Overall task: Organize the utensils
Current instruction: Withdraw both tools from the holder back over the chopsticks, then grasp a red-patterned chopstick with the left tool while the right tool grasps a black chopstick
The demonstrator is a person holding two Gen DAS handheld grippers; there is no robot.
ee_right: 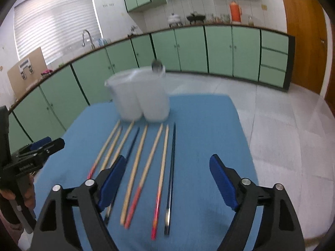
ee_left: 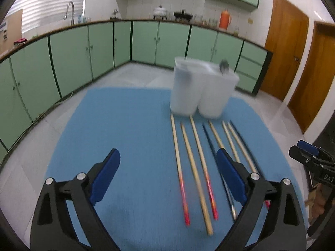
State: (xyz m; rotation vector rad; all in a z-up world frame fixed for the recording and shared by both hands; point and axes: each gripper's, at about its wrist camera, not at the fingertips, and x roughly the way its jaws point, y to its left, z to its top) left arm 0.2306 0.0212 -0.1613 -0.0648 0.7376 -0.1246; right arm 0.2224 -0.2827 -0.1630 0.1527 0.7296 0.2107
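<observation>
Several chopsticks lie side by side on a blue mat: wooden ones, some with red ends, and dark ones. Behind them stands a white two-part utensil holder with a metal spoon in its right cup; the holder also shows in the right wrist view. My left gripper is open and empty above the mat, its right finger over the chopsticks. My right gripper is open and empty above the chopsticks. Each gripper shows at the edge of the other's view.
The mat covers a small table with grey tiled floor around it. Green kitchen cabinets line the far walls under a counter with a faucet, pots and an orange flask. Wooden doors stand at the right.
</observation>
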